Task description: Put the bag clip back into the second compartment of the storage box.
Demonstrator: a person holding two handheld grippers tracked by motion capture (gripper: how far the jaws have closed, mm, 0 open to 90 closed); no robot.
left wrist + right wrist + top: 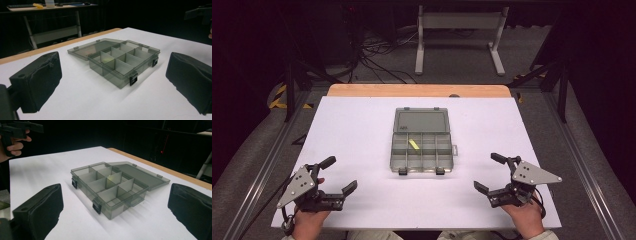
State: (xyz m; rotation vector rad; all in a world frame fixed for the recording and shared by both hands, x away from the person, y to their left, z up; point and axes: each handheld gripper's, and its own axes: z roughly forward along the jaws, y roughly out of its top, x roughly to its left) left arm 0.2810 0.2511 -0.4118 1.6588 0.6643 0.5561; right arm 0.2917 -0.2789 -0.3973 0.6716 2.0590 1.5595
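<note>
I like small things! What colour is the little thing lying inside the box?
Yellow. The small piece lies in a middle compartment of the open organizer box; the high view shows it best.

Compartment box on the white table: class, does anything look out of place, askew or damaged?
Nothing stands out. The compartment box sits square on the white table, lid folded flat open behind it, undamaged. One small yellow piece lies in a middle compartment. Both grippers rest apart, jaws open.

organizer box (422, 148) mid-table (352, 125), lid behind, strip (413, 144) inside
</note>
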